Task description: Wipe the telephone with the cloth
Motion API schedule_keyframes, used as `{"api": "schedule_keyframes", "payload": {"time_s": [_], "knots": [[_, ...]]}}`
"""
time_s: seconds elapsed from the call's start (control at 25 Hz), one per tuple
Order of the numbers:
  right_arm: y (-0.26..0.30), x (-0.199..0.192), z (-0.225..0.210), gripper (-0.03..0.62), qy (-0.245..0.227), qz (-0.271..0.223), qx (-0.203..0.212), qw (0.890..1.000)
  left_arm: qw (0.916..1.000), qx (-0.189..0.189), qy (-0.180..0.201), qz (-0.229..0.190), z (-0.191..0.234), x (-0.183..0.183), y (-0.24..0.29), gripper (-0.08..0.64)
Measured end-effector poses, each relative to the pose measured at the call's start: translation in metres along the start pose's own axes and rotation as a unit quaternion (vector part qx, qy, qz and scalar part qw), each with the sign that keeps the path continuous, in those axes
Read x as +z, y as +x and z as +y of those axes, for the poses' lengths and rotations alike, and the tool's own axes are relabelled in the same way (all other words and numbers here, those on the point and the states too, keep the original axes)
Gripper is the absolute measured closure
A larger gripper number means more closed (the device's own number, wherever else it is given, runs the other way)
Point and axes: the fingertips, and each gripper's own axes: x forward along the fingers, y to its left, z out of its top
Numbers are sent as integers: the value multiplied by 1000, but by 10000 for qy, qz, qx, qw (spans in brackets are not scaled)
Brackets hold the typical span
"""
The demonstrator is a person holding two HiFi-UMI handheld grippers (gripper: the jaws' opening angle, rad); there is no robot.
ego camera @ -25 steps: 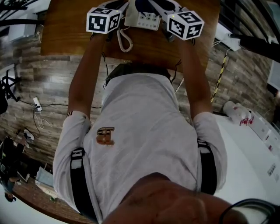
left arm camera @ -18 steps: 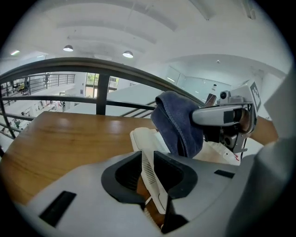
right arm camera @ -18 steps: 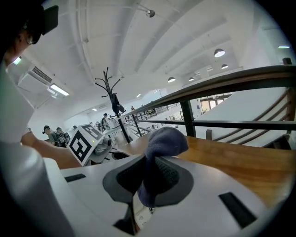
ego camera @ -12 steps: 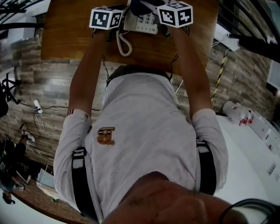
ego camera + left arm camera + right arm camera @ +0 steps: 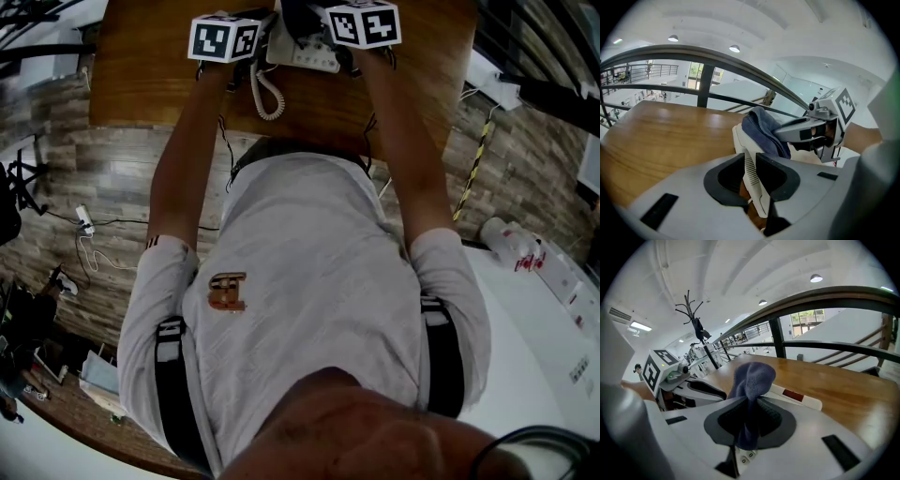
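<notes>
Left gripper (image 5: 751, 173) jaws are clamping the ribbed edge of the white telephone (image 5: 739, 140). Right gripper (image 5: 749, 420) jaws are pinching a blue cloth (image 5: 752, 373), which is lying bunched on the telephone's top. The telephone is sitting on a wooden table (image 5: 670, 136), its coiled cord (image 5: 269, 94) trailing toward the person and a railing (image 5: 708, 56) running behind; keys (image 5: 750, 454) reading 8 and 0 are showing under the cloth, and a red label (image 5: 793, 394) is staying unreadable.
</notes>
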Motion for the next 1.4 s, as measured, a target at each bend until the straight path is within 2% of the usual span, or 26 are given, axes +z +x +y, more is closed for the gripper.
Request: {"api": "schedule_keyframes", "payload": {"time_s": [0.32,0.6,0.72,0.92,1.12,1.24,1.4], "knots": [[-21,-18,-41,532,272,83,-798,9964,10000,30,-8,-67,-2,0,0,485],[-60,-40,-74,532,466,13,-1274,9908,9999,30,-44,-116,-2,0,0,472],[-77,-43,-78,532,501,-97,-1345,9896,9998,128,-51,-161,2,0,-1,469],[-88,-24,-50,532,417,-455,-1096,9921,9998,63,-64,-172,2,0,0,471],[-75,-4,2,532,510,-744,-402,9951,9997,163,-65,-187,4,-1,0,469],[-55,-2,28,532,647,-712,-15,9954,9998,52,-110,-178,2,-1,0,469],[-33,-11,41,532,824,-551,149,9950,9998,31,-122,-176,2,-2,-1,469]]}}
